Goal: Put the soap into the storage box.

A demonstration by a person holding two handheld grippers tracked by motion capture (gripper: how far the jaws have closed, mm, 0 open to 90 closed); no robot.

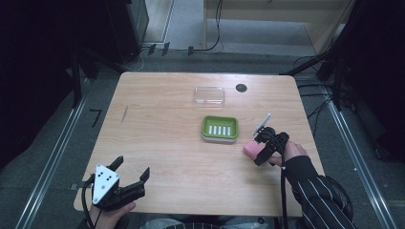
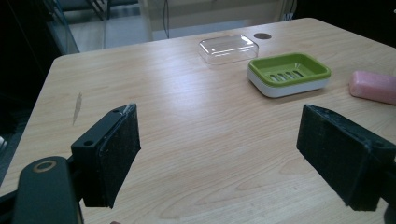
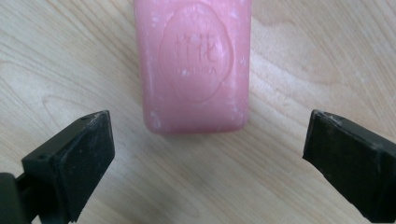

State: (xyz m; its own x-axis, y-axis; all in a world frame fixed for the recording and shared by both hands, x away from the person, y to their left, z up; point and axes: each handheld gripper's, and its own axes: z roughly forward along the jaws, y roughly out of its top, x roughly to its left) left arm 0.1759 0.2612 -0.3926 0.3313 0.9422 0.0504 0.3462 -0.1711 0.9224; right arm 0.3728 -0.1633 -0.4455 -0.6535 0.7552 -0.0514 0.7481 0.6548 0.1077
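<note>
Right hand-held gripper (image 3: pixel 205 154) hovers wide open over the pink soap bar (image 3: pixel 194 65), lying flat on the tabletop (image 1: pixel 167 143) beside the green soap dish (image 1: pixel 219 128). Probably best to drop lower, straddle the bar's long sides, then squeeze gently since soap's slippery.

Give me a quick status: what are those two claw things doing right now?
Right gripper open, jaws either side of the pink soap bar, not touching. Left gripper open, idle at the near table edge. Green soap dish empty, path clear.

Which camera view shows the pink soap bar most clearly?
The right gripper view: the pink soap bar lies flat, close up, its embossed stamp visible, ahead of the open right gripper. The high view shows it small, partly hidden by that gripper. The left gripper view catches it at the right edge.
</note>
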